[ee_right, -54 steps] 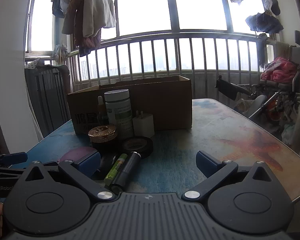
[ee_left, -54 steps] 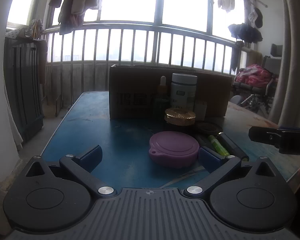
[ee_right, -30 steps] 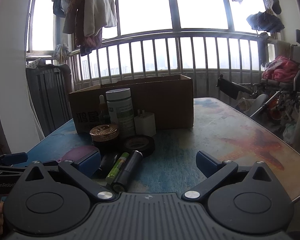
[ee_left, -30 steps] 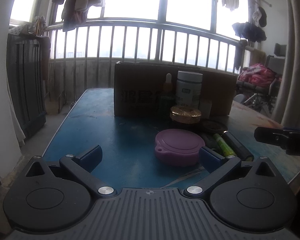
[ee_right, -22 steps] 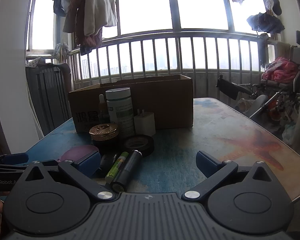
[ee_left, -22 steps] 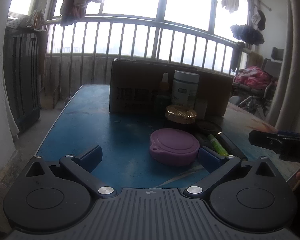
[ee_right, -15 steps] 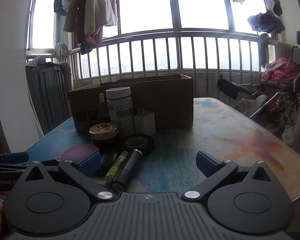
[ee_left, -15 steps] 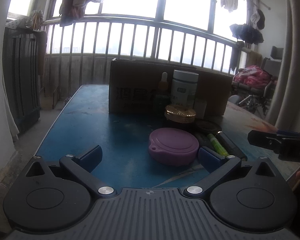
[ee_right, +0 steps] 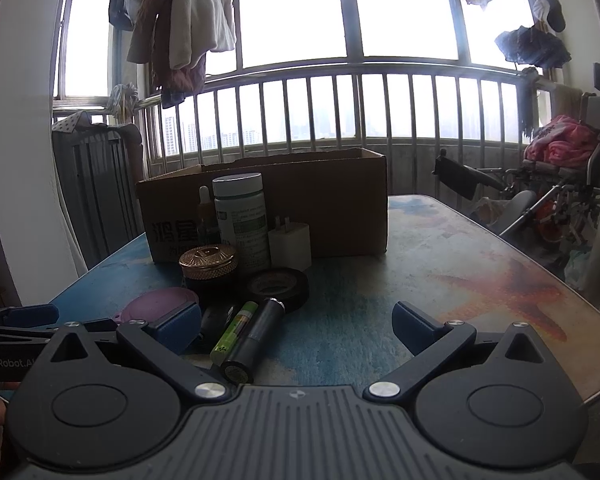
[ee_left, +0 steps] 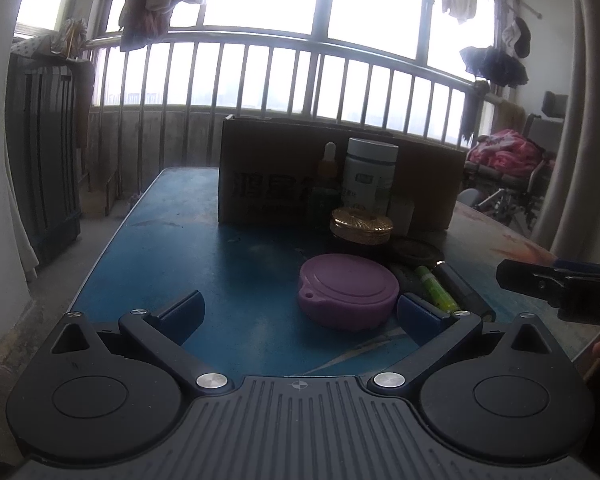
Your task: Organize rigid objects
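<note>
On the table (ee_left: pixel 172 240), before the box (ee_left: pixel 276 168), the small items wait unsorted while both grippers, left (ee_left: pixel 300 312) and right (ee_right: pixel 296 324), hover empty with jaws spread; nothing seems begun, so next likely means closing on the purple case (ee_left: pixel 348 292) nearest the left.

Blown-out windows (ee_left: pixel 260 0), backlit dim foreground, fisheye-bent edges
</note>
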`<act>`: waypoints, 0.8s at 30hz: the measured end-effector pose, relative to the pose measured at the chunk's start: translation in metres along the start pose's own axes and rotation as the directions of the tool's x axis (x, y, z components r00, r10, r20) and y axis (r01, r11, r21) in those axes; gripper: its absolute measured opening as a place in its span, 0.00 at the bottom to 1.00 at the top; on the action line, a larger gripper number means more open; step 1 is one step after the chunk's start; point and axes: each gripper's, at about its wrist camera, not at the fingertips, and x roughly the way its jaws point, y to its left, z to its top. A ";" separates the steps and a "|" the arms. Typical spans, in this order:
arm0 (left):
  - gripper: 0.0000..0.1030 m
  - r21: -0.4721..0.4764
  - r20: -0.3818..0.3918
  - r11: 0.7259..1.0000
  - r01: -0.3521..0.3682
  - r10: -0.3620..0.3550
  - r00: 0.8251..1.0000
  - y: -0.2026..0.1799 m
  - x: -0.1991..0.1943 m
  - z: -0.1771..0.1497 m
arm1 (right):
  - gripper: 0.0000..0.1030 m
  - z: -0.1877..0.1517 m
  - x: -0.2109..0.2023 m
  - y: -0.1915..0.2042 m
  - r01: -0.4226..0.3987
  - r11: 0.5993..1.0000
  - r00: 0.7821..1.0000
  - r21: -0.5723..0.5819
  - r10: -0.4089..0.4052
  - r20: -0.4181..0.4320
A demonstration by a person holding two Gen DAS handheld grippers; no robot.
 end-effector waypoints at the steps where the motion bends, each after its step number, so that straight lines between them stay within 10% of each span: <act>1: 1.00 0.000 -0.001 1.000 0.000 0.000 1.000 0.000 0.000 0.000 | 1.00 0.000 0.000 0.000 -0.001 1.000 1.000 -0.001 0.001 0.000; 24: 1.00 0.016 -0.004 1.000 -0.009 0.009 1.000 -0.001 0.000 -0.001 | 1.00 0.000 -0.001 0.001 -0.003 1.000 1.000 -0.004 0.003 -0.001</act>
